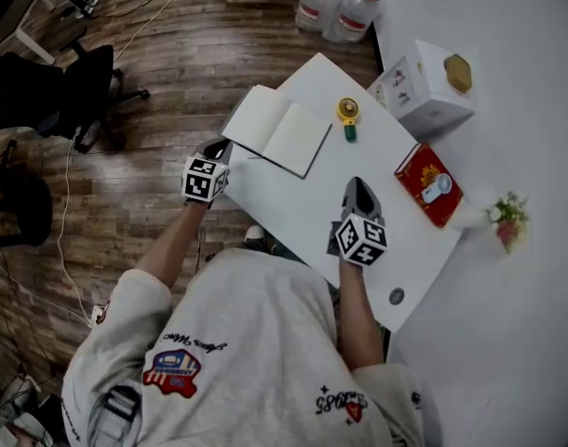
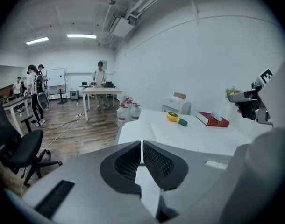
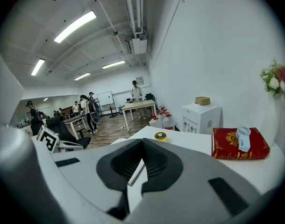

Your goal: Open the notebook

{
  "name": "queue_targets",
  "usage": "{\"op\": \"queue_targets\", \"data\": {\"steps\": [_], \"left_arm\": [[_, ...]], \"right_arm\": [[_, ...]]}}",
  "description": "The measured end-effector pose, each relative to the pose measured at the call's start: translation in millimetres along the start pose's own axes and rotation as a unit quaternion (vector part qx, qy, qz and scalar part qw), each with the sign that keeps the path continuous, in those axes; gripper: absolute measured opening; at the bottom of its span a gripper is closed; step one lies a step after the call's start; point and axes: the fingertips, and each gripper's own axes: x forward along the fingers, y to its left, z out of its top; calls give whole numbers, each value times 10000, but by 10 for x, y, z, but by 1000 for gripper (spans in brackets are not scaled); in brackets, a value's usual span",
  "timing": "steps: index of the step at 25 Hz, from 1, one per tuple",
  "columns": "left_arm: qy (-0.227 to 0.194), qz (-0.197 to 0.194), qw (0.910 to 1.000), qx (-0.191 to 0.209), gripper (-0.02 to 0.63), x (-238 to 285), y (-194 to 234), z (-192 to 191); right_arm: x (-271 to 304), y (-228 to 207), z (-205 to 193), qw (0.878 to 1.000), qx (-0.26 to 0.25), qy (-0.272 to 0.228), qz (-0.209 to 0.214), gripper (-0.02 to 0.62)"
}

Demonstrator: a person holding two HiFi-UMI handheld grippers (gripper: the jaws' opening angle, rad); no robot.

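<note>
The head view looks steeply down from above the person's shoulders onto the white table (image 1: 293, 203). The left gripper view sits low near the table's left edge and faces across it toward the wall. The right gripper view looks likewise from nearer mid-table. All three share the red book (image 1: 430, 182) and what seems a yellow tape measure (image 1: 347, 113).

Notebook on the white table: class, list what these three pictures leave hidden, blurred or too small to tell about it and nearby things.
1. Notebook pages: head view, too small to show any writing.
2. Whether the left hand-held gripper pinches its edge: too small in the head view, and its own closed jaws block the left gripper view.
3. Small dark round thing: head view, too small to name.
</note>
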Motion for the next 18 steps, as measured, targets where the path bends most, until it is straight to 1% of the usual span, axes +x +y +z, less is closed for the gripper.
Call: {"op": "queue_targets", "data": {"steps": [5, 10, 16, 18], "left_arm": [[-459, -265, 9979, 361, 6, -112, -317, 429], [-840, -588, 9927, 637, 5, -251, -556, 818], [-1313, -736, 9861, 707, 5, -442, -751, 1238], [-1477, -769, 9827, 817, 5, -501, -821, 1371]], "right_arm": [[64, 165, 106, 9997, -139, -121, 179, -12], [44, 309, 320, 9983, -321, -390, 278, -12], [-86, 378, 605, 9946, -578, -790, 349, -12], [-131, 388, 683, 9930, -688, -887, 357, -12]]}}
